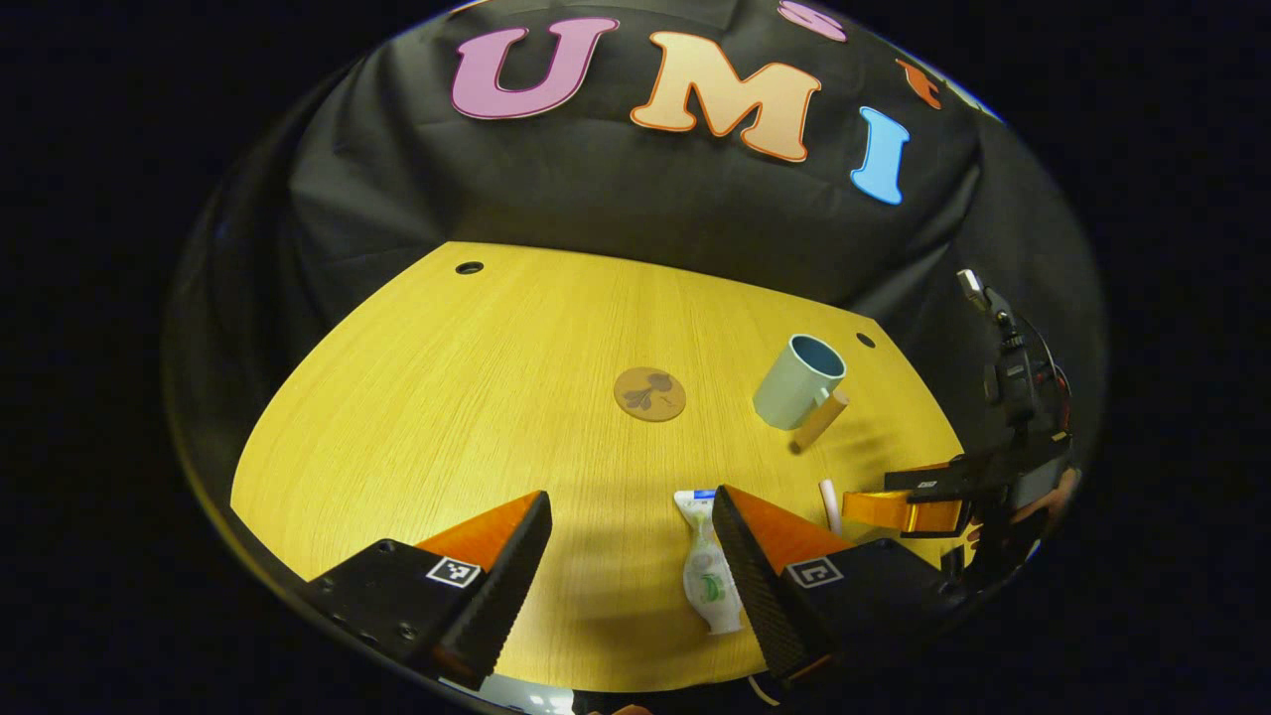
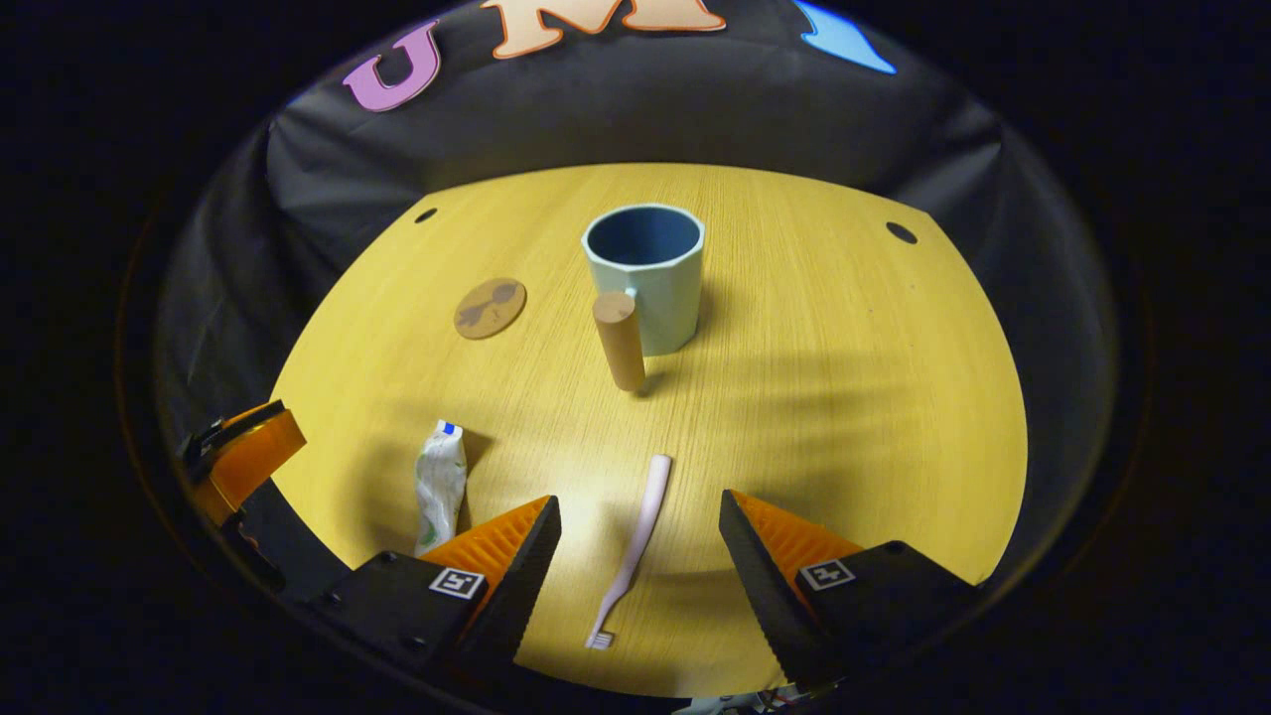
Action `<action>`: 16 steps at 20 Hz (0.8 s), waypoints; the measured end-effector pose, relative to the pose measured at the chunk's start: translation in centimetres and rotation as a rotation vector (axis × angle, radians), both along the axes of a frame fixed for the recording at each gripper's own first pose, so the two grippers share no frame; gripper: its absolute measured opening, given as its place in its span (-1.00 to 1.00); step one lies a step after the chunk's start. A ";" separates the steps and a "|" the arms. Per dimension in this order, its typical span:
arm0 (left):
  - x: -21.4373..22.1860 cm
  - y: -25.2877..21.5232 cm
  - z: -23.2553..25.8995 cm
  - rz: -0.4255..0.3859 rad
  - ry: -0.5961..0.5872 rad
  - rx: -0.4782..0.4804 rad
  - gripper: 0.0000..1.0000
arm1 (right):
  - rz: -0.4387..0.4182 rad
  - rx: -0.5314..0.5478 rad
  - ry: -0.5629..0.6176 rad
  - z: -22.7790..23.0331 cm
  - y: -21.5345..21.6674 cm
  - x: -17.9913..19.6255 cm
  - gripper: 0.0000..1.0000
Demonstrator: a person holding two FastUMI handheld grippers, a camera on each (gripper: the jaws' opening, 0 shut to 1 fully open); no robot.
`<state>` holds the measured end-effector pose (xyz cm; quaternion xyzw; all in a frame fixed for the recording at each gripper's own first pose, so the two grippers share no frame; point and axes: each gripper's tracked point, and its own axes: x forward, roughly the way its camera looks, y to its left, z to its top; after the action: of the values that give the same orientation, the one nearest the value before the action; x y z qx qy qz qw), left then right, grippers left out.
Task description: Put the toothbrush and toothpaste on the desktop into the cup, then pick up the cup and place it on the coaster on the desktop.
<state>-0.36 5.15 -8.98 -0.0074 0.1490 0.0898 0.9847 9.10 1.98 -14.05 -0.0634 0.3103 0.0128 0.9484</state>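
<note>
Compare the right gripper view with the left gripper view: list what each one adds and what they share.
Right gripper view adds the whole toothbrush, bristles nearest, lying between the fingers of the open right gripper. Left gripper view adds the toothpaste close up, beside one finger of the open left gripper, with just the toothbrush's handle tip past that finger. Both share the empty upright cup, the bare coaster and the desk.
</note>
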 end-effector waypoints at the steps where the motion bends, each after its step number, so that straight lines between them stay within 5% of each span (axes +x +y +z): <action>1: 0.2 0.0 -0.3 -0.002 0.006 -0.003 0.90 | -0.013 0.000 0.026 -0.6 -0.1 0.4 0.98; 4: 0.7 -0.1 -1.1 -0.004 0.034 -0.009 0.91 | -0.038 -0.002 0.079 -1.7 -0.3 1.7 0.96; 5: 0.8 0.0 -1.3 -0.005 0.043 -0.008 0.91 | -0.051 -0.007 0.097 -2.0 -0.6 2.0 0.82; 6: 1.0 0.1 -1.5 -0.005 0.051 -0.005 0.91 | -0.058 -0.007 0.116 -2.4 -0.7 2.2 0.93; 9: 1.6 0.2 -1.1 -0.004 0.048 0.009 0.90 | -0.082 -0.009 0.157 -3.2 -1.0 2.5 0.72; 15: 2.3 0.1 -1.5 -0.008 0.062 -0.003 0.90 | -0.107 -0.001 0.198 -3.8 -1.4 2.9 -0.12; 16: 2.4 0.1 -1.5 -0.008 0.065 -0.006 0.91 | -0.109 -0.011 0.197 -3.7 -1.6 2.8 -0.09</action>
<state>2.02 5.22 -10.51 -0.0071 0.1810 0.0857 0.9797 11.91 0.35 -17.75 -0.0502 0.4049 -0.0343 0.9123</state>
